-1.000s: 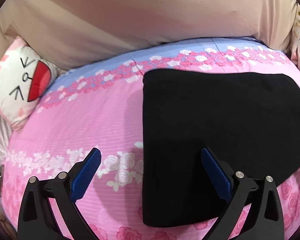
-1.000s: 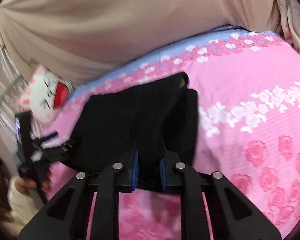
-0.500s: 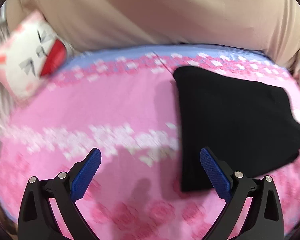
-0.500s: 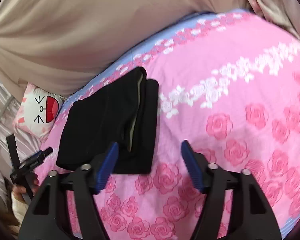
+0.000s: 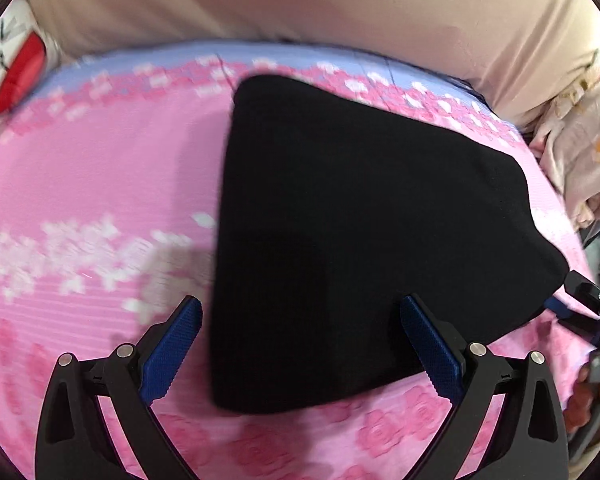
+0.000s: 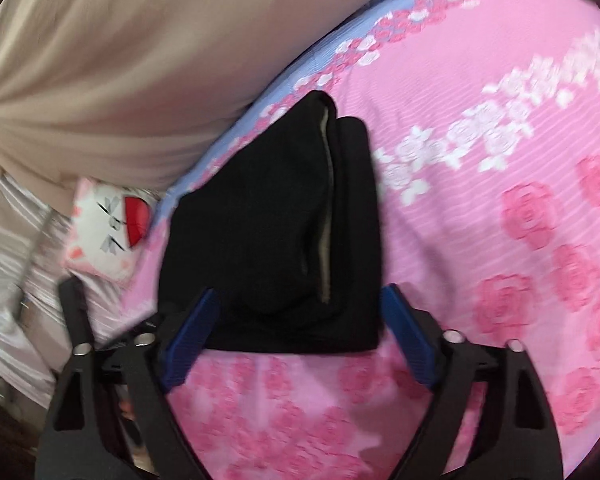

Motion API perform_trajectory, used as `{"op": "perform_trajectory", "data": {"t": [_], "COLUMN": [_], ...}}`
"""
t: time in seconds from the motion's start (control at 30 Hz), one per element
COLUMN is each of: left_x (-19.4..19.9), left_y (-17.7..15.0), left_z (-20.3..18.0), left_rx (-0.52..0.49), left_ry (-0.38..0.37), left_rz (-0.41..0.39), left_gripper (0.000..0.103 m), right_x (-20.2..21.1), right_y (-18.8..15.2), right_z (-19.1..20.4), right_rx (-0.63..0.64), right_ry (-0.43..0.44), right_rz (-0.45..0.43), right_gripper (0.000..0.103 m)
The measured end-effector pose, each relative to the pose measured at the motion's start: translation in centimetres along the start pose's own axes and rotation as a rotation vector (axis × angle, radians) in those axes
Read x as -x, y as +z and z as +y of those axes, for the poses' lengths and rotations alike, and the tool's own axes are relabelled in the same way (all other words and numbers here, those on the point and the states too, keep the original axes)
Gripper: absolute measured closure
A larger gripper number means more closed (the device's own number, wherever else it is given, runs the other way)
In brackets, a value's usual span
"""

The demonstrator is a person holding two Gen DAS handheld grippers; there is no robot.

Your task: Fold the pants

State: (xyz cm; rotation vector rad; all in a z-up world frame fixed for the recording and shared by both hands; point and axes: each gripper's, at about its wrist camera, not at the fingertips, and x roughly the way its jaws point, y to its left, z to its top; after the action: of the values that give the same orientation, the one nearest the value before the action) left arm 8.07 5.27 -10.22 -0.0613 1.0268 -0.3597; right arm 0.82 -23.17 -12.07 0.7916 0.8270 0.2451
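Both the left gripper (image 5: pixel 300 344) and right gripper (image 6: pixel 300 332) spread, empty, over folded black pants (image 6: pixel 272 240); a careless brush could undo layers.

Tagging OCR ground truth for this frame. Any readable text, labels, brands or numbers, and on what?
None readable in either view.
Cushion: only a drawn cartoon face, no letters.
Black pants: no tag or print showing.
Pink floral bedsheet: rose pattern only.
Left claw and right claw: no markings visible.
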Motion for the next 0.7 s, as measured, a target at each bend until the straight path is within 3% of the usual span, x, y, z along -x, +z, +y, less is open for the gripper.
{"op": "perform_trajectory", "data": {"t": [0.07,0.17,0.2,0.23,0.27,0.3,0.33,0.37,0.57,0.63,0.7], "left_x": [-1.0,-1.2,-1.1,-1.0,-0.6,-0.3,0.3,0.9,4.2,5.9,6.8], "left_y": [0.0,-0.1,-0.1,-0.3,-0.4,-0.4,-0.5,-0.5,-2.5,-4.2,-6.2], "left_z": [0.1,-0.6,-0.7,-1.0,-1.3,-1.5,-1.5,-1.5,-1.5,-2.0,-2.8], "left_rx": [0.034,0.015,0.013,0.005,-0.007,-0.014,-0.022,-0.03,-0.065,-0.083,-0.114], "left_ry": [-0.049,-0.031,-0.03,-0.026,-0.02,-0.019,-0.017,-0.019,-0.084,-0.12,-0.131], "left_rz": [0.037,0.021,0.015,0.008,0.001,-0.006,-0.015,-0.021,0.01,0.03,0.049], "left_gripper": [0.005,0.01,0.013,0.021,0.033,0.042,0.062,0.071,0.08,0.08,0.073], "right_x": [-0.9,-1.8,-2.3,-2.5,-2.5,-2.2,-1.8,-1.2,1.9,3.6,4.2], "right_y": [0.1,0.1,-0.2,-0.4,-0.5,-0.5,-0.6,-0.7,-2.4,-3.6,-4.7], "right_z": [-0.3,0.9,1.4,1.7,1.6,1.6,1.8,2.2,3.3,2.9,1.9], "right_rx": [-0.023,0.03,0.066,0.093,0.085,0.08,0.093,0.111,0.131,0.129,0.136], "right_ry": [-0.021,-0.053,-0.09,-0.113,-0.09,-0.068,-0.061,-0.049,0.017,0.014,-0.028], "right_rz": [0.005,0.005,-0.003,-0.008,-0.009,-0.012,-0.019,-0.024,0.003,0.021,0.048], "right_gripper": [0.012,0.013,0.025,0.044,0.053,0.061,0.064,0.066,0.068,0.068,0.066]}}
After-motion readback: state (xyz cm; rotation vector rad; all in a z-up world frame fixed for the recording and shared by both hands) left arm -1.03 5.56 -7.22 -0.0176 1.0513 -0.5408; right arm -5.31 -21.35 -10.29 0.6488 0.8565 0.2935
